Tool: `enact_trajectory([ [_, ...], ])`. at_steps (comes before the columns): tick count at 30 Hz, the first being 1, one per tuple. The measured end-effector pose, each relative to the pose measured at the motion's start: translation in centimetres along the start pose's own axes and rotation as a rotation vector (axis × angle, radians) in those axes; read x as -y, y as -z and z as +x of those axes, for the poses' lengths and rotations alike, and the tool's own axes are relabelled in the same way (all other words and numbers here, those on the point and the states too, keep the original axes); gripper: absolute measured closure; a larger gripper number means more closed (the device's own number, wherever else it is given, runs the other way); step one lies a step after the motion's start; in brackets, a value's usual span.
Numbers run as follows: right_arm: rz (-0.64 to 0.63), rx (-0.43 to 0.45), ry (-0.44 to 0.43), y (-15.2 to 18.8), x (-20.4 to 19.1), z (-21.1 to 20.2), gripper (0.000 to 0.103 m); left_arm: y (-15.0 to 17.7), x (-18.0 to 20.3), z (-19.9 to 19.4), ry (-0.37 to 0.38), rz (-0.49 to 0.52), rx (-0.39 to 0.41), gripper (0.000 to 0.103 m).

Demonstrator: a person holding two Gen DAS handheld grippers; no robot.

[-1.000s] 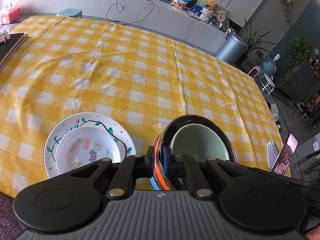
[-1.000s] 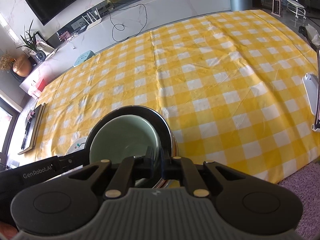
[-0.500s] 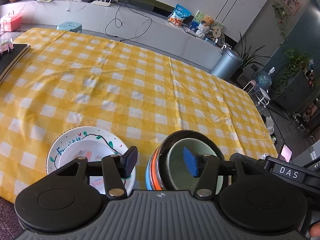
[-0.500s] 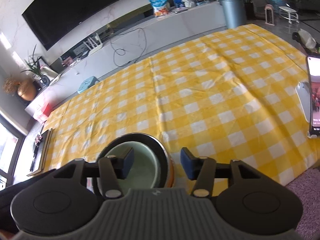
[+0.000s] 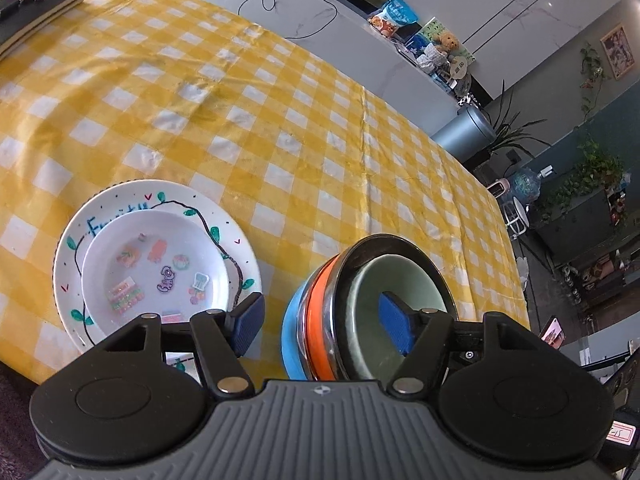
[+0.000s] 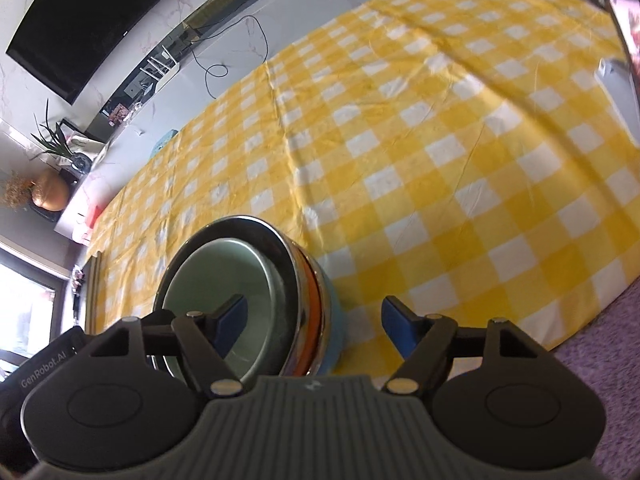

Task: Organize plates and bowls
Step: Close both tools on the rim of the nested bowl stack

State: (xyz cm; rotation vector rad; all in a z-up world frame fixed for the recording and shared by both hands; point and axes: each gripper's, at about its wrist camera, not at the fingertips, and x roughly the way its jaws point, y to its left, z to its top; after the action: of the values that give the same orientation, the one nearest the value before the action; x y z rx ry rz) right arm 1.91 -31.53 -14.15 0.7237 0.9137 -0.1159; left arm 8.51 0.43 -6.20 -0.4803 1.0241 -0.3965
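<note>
Left gripper [image 5: 322, 322] and right gripper [image 6: 312, 320] gape wide, empty; bowl stack [image 5: 360, 304] base hidden

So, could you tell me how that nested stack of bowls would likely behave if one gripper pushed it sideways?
The bowl stack would probably slide as one, since the green bowl sits deep inside the dark bowl. It looks narrower at its blue base, so a push at the rim might tip it. The tablecloth may bunch.

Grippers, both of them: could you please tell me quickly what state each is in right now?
Left gripper: open, holding nothing, straddling the bowl stack rim.
Right gripper: open, holding nothing, straddling the same stack's rim.
</note>
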Motion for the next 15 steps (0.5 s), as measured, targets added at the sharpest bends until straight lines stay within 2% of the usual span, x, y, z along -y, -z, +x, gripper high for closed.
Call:
enact_trajectory([
  [9,0.08,-0.042,-0.088,-0.6,1.2,1.3,0.032,0.2,-0.6,2.2,0.013,-0.053,-0.072,0.032],
  [15,0.096,-0.079,-0.092,-0.8,1.4,2.6,0.038,0.5,-0.6,3.3,-0.007,-0.071,-0.106,0.038],
])
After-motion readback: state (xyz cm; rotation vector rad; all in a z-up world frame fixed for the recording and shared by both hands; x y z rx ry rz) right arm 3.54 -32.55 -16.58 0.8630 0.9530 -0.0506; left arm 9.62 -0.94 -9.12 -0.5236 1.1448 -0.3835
